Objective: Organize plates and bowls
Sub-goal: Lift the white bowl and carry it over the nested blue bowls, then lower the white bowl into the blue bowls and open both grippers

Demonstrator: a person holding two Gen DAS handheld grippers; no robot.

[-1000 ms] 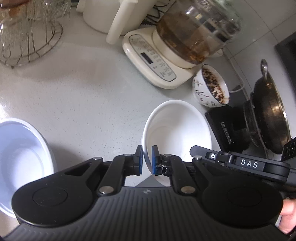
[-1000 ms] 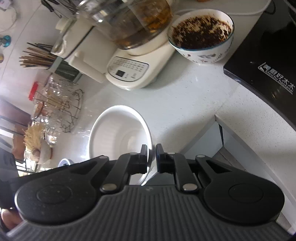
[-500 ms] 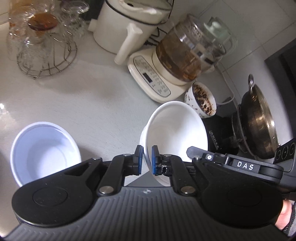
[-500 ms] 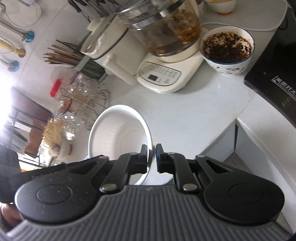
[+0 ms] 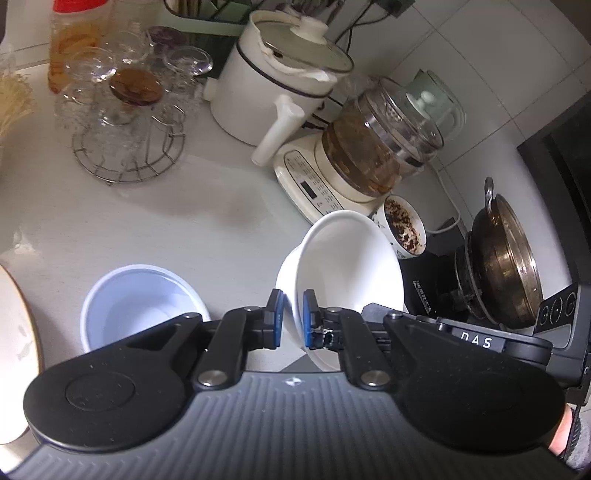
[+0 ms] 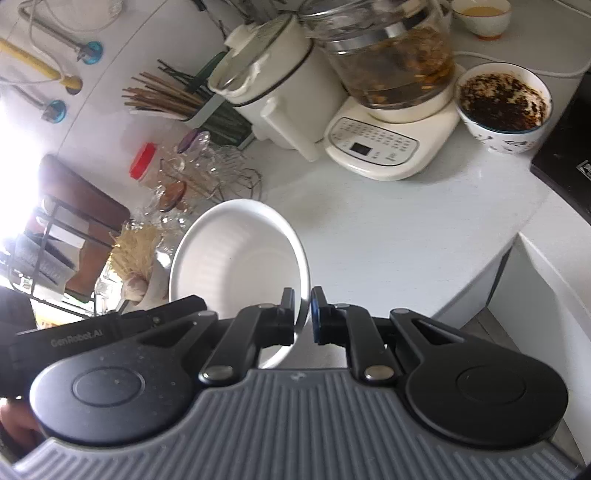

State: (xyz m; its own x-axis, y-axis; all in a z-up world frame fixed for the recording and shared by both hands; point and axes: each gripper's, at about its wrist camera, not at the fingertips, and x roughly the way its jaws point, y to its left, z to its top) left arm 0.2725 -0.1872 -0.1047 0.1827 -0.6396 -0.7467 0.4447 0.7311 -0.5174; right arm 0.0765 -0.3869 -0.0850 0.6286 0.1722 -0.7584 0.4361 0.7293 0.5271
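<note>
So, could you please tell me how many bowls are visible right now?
4: a white bowl gripped in both jaws, a pale-blue bowl on the counter, a patterned bowl beside the kettle, a small bowl behind. More may be hidden.

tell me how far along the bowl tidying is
Nothing looks stacked yet. In hand: both grippers, left and right, are clamped on opposite rims of one white bowl, held tilted above the counter. Left: set it down, perhaps into the pale blue bowl alongside.
</note>
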